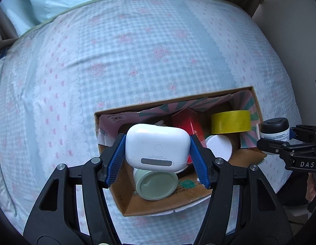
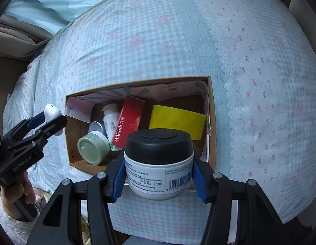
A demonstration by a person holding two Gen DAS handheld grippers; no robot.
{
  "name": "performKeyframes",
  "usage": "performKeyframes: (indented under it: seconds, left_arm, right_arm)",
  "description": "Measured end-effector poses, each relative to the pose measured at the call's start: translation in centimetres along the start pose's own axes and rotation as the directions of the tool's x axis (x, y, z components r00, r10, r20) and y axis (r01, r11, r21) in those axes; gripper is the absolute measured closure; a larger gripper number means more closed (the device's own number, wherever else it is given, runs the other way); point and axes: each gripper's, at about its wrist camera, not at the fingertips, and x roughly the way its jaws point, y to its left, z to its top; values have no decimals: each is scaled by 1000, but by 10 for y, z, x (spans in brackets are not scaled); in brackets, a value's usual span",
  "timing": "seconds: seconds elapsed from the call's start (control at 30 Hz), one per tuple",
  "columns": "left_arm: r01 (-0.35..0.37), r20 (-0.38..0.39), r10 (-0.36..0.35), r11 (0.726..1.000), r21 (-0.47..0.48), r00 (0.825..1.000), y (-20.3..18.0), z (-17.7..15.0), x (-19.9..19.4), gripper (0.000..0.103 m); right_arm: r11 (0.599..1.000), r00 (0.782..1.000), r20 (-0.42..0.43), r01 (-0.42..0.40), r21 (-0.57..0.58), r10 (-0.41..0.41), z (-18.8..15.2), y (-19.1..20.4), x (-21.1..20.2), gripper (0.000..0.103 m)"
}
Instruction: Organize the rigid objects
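White case [image 1: 157, 147] sits clenched in the left tool [image 1: 157, 161], over the box [image 1: 117, 194] on the bed [image 1: 137, 51]. Right tool [image 2: 159, 175] grips the jar [image 2: 159, 163] at the box's near edge. Lower each over a bare patch of floor, clear of the tape [image 2: 177, 122], before letting go.

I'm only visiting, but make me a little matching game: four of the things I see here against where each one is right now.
Things:
1. white earbud case
2. black-lidded white cream jar
3. yellow tape roll
4. red carton

Places:
A. leaning in the middle of the cardboard box
B. clamped in the right gripper
C. at the box's right end
D. clamped in the left gripper

Pairs: 1-D, 2-B, 3-C, 4-A
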Motion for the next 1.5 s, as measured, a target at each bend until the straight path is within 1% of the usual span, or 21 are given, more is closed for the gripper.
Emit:
performKeyframes:
  seconds: [0.1,0.2,0.3,0.4,0.5,0.53,0.57,0.6,0.63,0.67,0.7,0.8,1.03,1.23,1.33,1.5]
  left_arm:
    - [-5,-24,5,1000,-8,1000,7,-2,30,45]
    - [-3,-42,2,1000,-21,999,13,-1,50,45]
    - [-21,-44,21,1000,5,999,12,2,59,45]
    - [-35,-49,37,999,37,998,9,3,63,45]
    - [-35,-67,38,999,40,997,8,6,65,44]
    - [-28,-80,31,999,39,996,7,7,66,35]
    - [-29,-85,33,999,43,996,6,8,66,4]
    - [-41,-72,44,998,51,996,5,8,62,1]
    - [-51,-55,54,997,61,997,3,8,60,0]
    - [-55,-47,58,996,67,997,1,9,58,0]
    - [-54,-45,57,996,70,997,1,9,58,0]
    - [-55,-38,58,996,74,998,1,12,57,0]
    - [-48,-40,51,996,72,998,2,14,53,0]
    - [-63,-33,66,996,69,997,-2,10,45,0]
    - [-87,-20,88,994,74,996,-5,8,41,0]
    - [-100,-6,100,994,53,995,-9,2,21,0]
  right_arm:
    - [999,999,-6,41,-30,-42,-7,-1,22,51]
    - [995,997,-2,79,-67,-80,-12,0,34,51]
    - [983,992,17,126,-134,-125,-16,5,39,51]
    - [973,989,18,151,-175,-150,-15,8,42,51]
    - [960,984,23,178,-215,-177,-15,12,45,51]
    - [956,983,23,185,-227,-185,-16,14,46,51]
    - [955,983,16,181,-236,-183,-16,14,47,51]
    - [956,985,1,166,-241,-170,-17,14,49,47]
    - [961,989,0,146,-236,-150,-17,13,48,28]
    - [963,990,12,141,-228,-142,-17,13,46,15]
    - [963,989,30,148,-225,-144,-17,13,44,0]
    - [963,987,61,158,-218,-148,-20,12,38,0]
    - [970,989,56,148,-194,-140,-21,9,41,0]
    - [974,990,60,135,-182,-126,-22,6,41,0]
    - [975,991,66,130,-178,-120,-23,4,40,0]
    - [980,993,78,104,-167,-92,-24,1,29,0]
